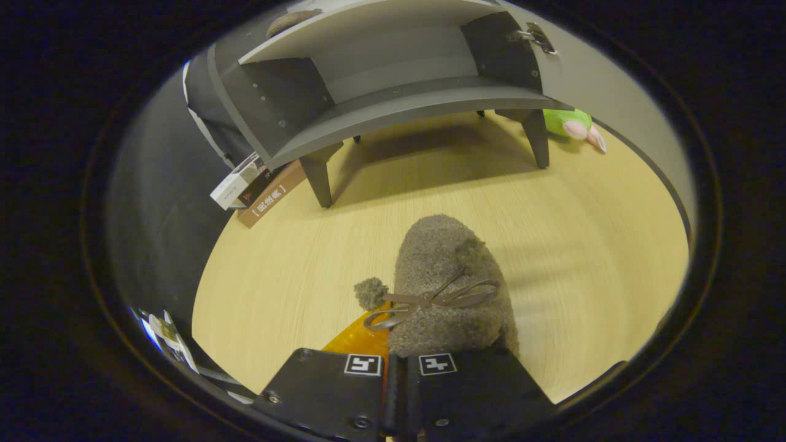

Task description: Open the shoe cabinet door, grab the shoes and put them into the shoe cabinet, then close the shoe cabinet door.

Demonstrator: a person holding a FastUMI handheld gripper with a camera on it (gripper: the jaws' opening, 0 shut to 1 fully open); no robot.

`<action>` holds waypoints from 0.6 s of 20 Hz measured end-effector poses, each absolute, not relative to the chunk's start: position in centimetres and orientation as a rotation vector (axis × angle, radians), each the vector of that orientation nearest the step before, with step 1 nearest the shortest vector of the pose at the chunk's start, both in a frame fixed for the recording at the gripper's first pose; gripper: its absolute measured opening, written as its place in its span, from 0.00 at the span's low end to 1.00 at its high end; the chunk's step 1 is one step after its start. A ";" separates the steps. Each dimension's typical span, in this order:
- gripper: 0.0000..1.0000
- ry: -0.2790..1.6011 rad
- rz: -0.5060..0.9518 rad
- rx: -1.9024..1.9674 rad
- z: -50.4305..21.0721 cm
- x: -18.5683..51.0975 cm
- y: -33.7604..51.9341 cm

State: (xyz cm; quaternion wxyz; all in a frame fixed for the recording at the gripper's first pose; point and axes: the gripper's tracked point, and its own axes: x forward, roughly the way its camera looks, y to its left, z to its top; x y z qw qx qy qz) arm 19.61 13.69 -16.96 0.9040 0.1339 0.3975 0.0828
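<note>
Tongs [402, 368]: fingers nearly together, clamped on heel end of fuzzy grey slipper [445, 276].
Slipper axis: toe pointing straight ahead, twd shoe cabinet [393, 104].
Cabinet: beyond slipper, door swung open at right, lower shelf bare.
Gap: slipper well short of cabinet, over wood floor [583, 245].
Next, prob.: carry fwd and up onto shelf.

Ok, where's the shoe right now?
In the gripper view, the shoe sits in the gripper, just ahead of its closed fingers, above the floor before the open cabinet.
</note>
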 end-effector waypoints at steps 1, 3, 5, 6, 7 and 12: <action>0.09 0.826 0.191 0.276 -16.5 19.4 13.7; 0.07 0.801 0.230 0.261 -14.7 19.1 14.1; 0.06 0.756 0.251 0.223 -12.3 19.0 14.0; 0.06 0.733 0.267 0.215 -10.7 18.9 13.9; 0.06 0.708 0.275 0.204 -8.6 18.6 13.5; 0.06 0.553 0.269 0.149 1.9 19.5 12.5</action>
